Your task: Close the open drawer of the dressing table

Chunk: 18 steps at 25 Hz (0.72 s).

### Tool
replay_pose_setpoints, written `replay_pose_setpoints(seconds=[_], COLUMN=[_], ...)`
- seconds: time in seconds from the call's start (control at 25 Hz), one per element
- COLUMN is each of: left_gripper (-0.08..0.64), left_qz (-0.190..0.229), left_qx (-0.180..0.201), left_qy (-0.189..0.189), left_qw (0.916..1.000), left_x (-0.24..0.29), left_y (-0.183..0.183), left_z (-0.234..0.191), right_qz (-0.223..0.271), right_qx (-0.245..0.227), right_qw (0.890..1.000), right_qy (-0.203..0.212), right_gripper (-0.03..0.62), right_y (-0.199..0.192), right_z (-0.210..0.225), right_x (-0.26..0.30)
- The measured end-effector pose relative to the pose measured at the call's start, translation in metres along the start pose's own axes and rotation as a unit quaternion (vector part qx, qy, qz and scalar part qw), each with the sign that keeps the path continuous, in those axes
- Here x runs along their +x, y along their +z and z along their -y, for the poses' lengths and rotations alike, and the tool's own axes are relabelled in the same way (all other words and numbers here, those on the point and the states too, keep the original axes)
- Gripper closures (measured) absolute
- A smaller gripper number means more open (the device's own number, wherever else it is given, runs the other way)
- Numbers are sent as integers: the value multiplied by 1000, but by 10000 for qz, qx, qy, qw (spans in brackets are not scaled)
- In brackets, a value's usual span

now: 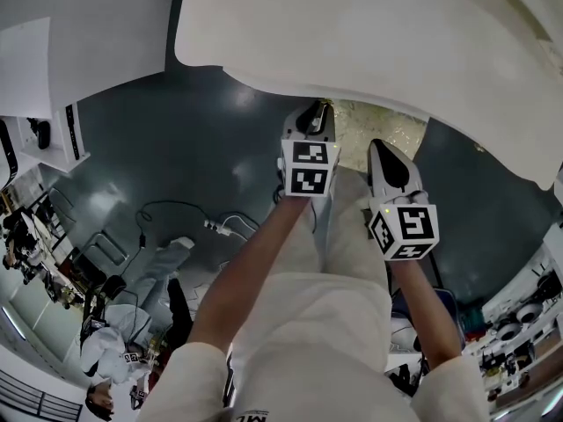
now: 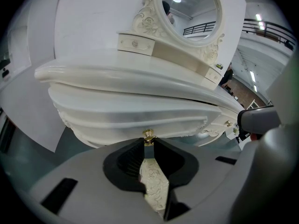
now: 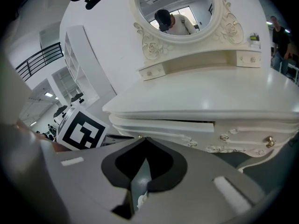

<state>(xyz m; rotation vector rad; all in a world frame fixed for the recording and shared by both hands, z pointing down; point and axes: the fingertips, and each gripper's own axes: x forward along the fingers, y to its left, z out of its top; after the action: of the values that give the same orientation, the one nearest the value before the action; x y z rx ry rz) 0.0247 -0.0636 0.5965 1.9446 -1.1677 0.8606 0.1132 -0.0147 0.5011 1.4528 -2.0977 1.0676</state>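
Under the front edge of the white desk (image 1: 352, 33), found the drawer (image 1: 380, 123) standing part-way out, a strip of its speckled lining showing in the head view. Noted on its curved white front (image 2: 135, 118) a small brass knob (image 2: 148, 135) at mid-width.

Read the left gripper (image 2: 148, 143) as clamped on that knob: dark fingers (image 2: 126, 160) pressed together, tips pinching the knob's stem. Placed the right gripper (image 3: 145, 140) just beside the left, nose toward the same drawer front. Read its fingers (image 3: 163, 164) as shut tip to tip, with nothing between them. Contact between those tips and the drawer: not determinable. Saw the left gripper's marker cube (image 3: 81, 132) close on the right gripper's left side.

Logged behind the desk top an oval mirror (image 3: 175, 6) in a carved frame, with two small drawers (image 3: 152, 71) on a low shelf beneath it. Recorded dark grey floor (image 1: 193, 139) below, loose cables (image 1: 220, 225) lying on it.
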Motion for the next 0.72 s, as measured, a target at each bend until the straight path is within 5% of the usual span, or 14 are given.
replay_pose_setpoints(seconds=[0.72], left_gripper=[508], left_qz=[69], left_qx=[56], left_qy=[27], left_qw=[10000], left_x=[10], left_y=[21], left_z=[-6], right_qz=[-10], right_qx=[3], right_qw=[10000], right_qy=[-11], right_gripper=[591], right_y=[9], right_z=[4], right_x=[4])
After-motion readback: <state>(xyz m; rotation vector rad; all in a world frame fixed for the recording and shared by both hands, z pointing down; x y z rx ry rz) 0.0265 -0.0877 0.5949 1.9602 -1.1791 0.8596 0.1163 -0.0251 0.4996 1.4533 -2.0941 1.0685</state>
